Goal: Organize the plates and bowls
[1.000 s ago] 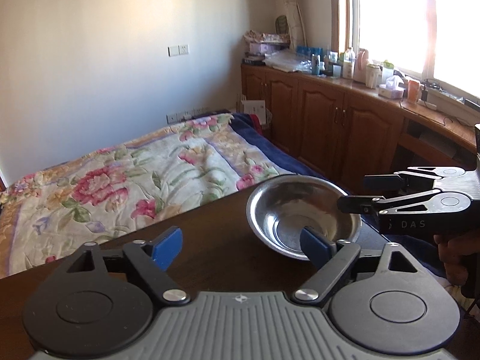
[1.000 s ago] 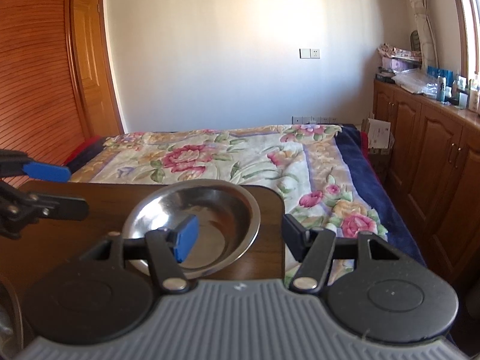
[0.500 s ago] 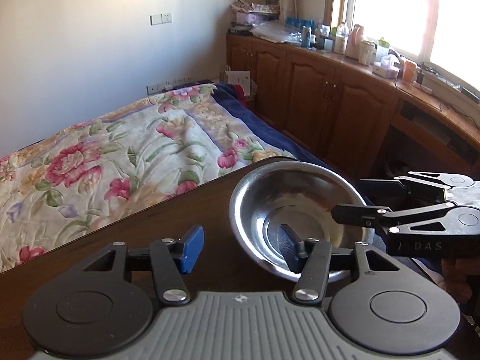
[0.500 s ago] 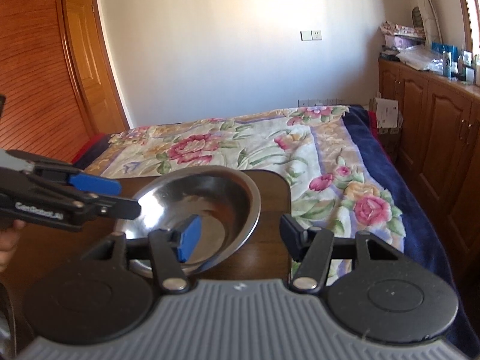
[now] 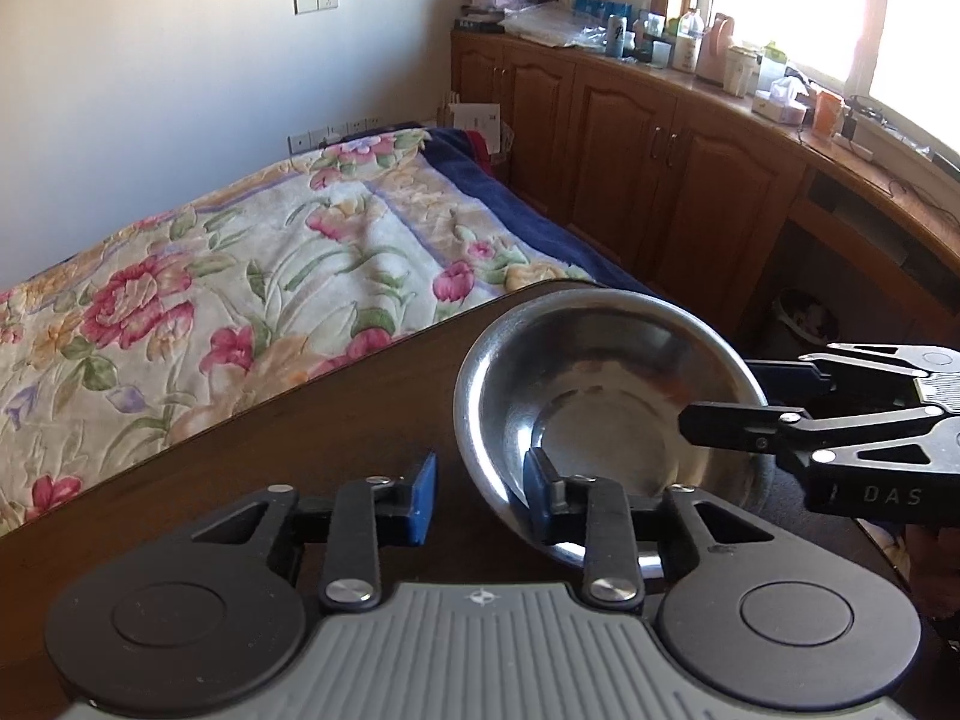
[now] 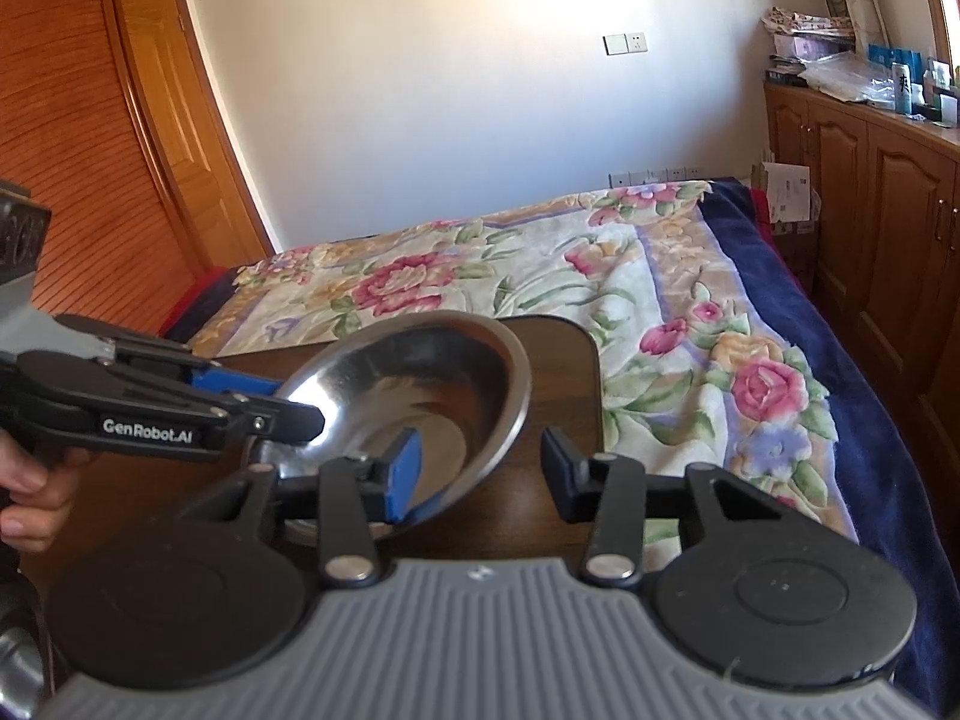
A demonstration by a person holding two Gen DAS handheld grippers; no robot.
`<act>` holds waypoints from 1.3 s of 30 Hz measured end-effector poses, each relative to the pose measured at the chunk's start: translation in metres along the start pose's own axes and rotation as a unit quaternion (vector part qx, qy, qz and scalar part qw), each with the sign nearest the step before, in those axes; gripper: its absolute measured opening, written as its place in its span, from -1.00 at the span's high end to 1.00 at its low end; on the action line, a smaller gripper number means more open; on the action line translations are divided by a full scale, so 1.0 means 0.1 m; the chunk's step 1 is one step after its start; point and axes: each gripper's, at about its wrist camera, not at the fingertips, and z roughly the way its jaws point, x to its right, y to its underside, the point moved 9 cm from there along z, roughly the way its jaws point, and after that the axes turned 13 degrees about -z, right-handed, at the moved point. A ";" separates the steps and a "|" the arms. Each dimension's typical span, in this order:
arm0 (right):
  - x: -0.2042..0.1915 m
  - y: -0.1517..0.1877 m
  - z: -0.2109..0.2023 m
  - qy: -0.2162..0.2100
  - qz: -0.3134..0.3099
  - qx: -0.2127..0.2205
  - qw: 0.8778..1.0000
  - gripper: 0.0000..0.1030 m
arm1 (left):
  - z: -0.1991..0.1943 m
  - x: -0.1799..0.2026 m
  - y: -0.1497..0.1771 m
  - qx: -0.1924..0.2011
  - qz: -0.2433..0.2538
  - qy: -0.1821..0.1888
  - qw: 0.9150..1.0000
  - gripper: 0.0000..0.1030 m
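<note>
Steel bowl [image 5: 606, 396] on the desk [image 5: 300, 468] corner beside the bed [image 5: 240, 276], straddled at opposite rims: left gripper [image 5: 480, 495] and right gripper [image 6: 480, 468] each spread, one of its fingers inside the rim, neither yet clenched.

Shiny steel bowl [image 5: 600, 384] [image 6: 414, 396], empty, upright, tilted slightly, at the table's [image 5: 300, 456] far corner near the bed-side edge.
</note>
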 end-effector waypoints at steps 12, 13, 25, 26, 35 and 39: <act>-0.01 0.04 -0.02 -0.012 0.031 -0.020 0.999 0.61 | 0.00 0.01 0.00 -0.024 -0.037 0.032 0.999 0.66; -0.01 0.04 -0.02 -0.012 0.033 -0.021 0.999 0.63 | -0.03 0.01 0.00 -0.022 -0.037 0.031 0.999 0.68; -0.18 -0.23 -0.28 -0.011 0.025 0.014 1.000 0.72 | -0.66 -0.01 -0.14 0.040 -0.023 0.025 0.999 0.75; -0.20 -0.27 -0.31 -0.010 0.021 0.018 1.000 0.73 | -0.72 -0.01 -0.15 0.046 -0.023 0.024 0.998 0.75; -0.40 -0.45 -0.57 -0.008 0.001 0.048 0.999 0.74 | -1.23 -0.04 -0.13 0.083 -0.021 0.026 0.996 0.75; -0.49 -0.51 -0.70 -0.008 -0.008 0.061 0.998 0.74 | -1.46 -0.04 -0.08 0.098 -0.019 0.028 0.995 0.74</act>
